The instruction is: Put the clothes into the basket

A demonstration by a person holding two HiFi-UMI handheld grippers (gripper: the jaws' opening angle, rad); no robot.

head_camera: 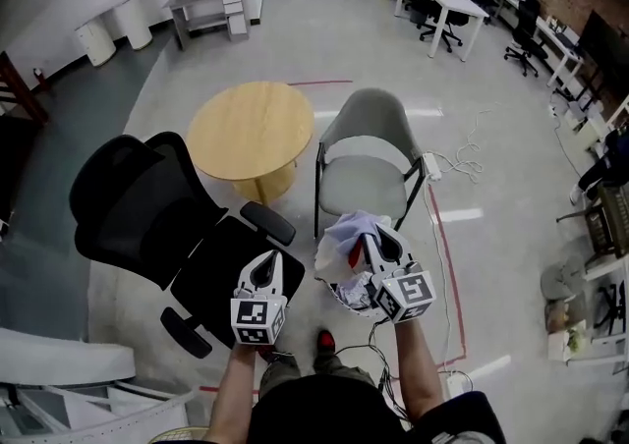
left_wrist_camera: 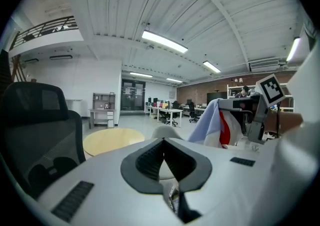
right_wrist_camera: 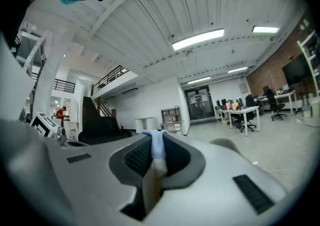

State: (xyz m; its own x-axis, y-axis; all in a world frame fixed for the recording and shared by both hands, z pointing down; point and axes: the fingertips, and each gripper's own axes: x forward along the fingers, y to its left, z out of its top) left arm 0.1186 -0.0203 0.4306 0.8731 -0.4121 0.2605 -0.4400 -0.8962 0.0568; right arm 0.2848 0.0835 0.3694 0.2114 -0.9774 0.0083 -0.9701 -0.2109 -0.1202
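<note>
My right gripper [head_camera: 371, 238] is shut on a light blue and white cloth with a red patch [head_camera: 346, 236]. It holds the cloth above a white basket [head_camera: 346, 297] on the floor, which is partly hidden by the gripper. In the right gripper view a fold of the cloth [right_wrist_camera: 158, 154] is pinched between the jaws of the right gripper [right_wrist_camera: 156, 142]. The left gripper view shows the cloth [left_wrist_camera: 216, 124] hanging from the right gripper at the right. My left gripper [head_camera: 268, 257] hovers over the seat of a black chair, jaws together, with nothing in the left gripper [left_wrist_camera: 163, 142].
A black office chair [head_camera: 147, 216] stands to the left, a round wooden table [head_camera: 251, 133] ahead and a grey chair [head_camera: 369, 162] just beyond the basket. White cables [head_camera: 462, 162] and red tape lines [head_camera: 447, 255] lie on the floor to the right. Desks line the far wall.
</note>
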